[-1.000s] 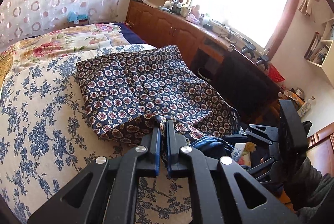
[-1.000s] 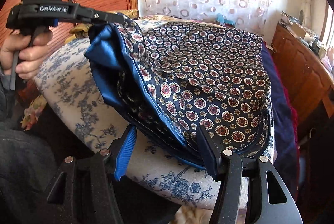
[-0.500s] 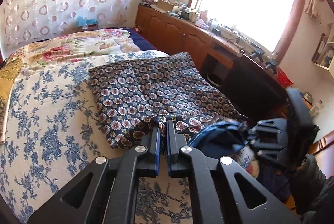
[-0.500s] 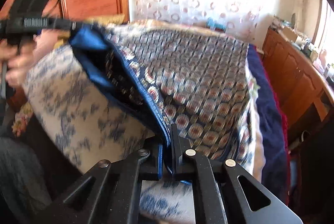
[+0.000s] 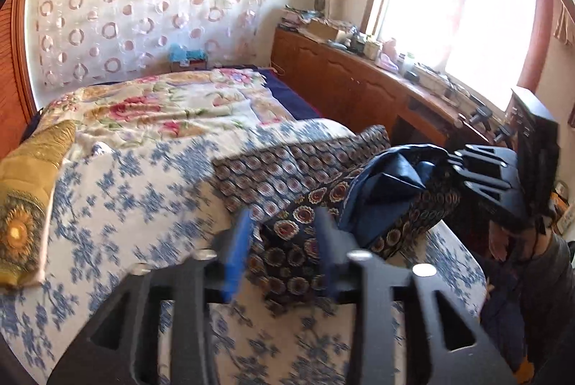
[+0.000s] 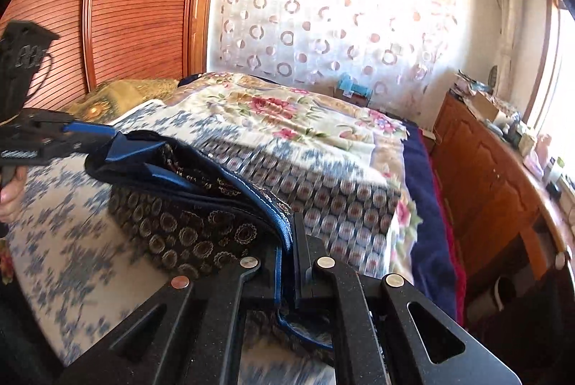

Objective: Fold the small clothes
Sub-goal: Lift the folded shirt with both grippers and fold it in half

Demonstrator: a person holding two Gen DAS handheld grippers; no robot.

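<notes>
Nearest in the left wrist view, the left gripper [image 5: 284, 241] has its blue-padded jaws opening, and a fold of the navy medallion-patterned garment with blue lining [image 5: 294, 252] lies in the gap between them, with no pad clearly pressing on it. In the right wrist view the right gripper [image 6: 291, 237] has its jaws closed tight on the garment's blue piped edge [image 6: 276, 223], lifting that side so the lining gapes open. The garment sits at the near right edge of the bed, on the white quilt with blue flower print [image 5: 118, 205], and its far part lies flat on the quilt. To the left of the garment the quilt is bare and gives open room; to the right the bed ends just beside the cloth, with a narrow aisle before the brown wooden cabinet run [image 5: 345, 87] under the window. Both grippers point downward at a slant toward the bed. A hand [image 6: 9, 194] grips the left tool's handle at the left border of the right wrist view. Farther off lie a cream floral bedspread [image 5: 161, 108], a gold embroidered pillow [image 5: 25, 198], and a white curtain with ring pattern [image 5: 143, 8].
</notes>
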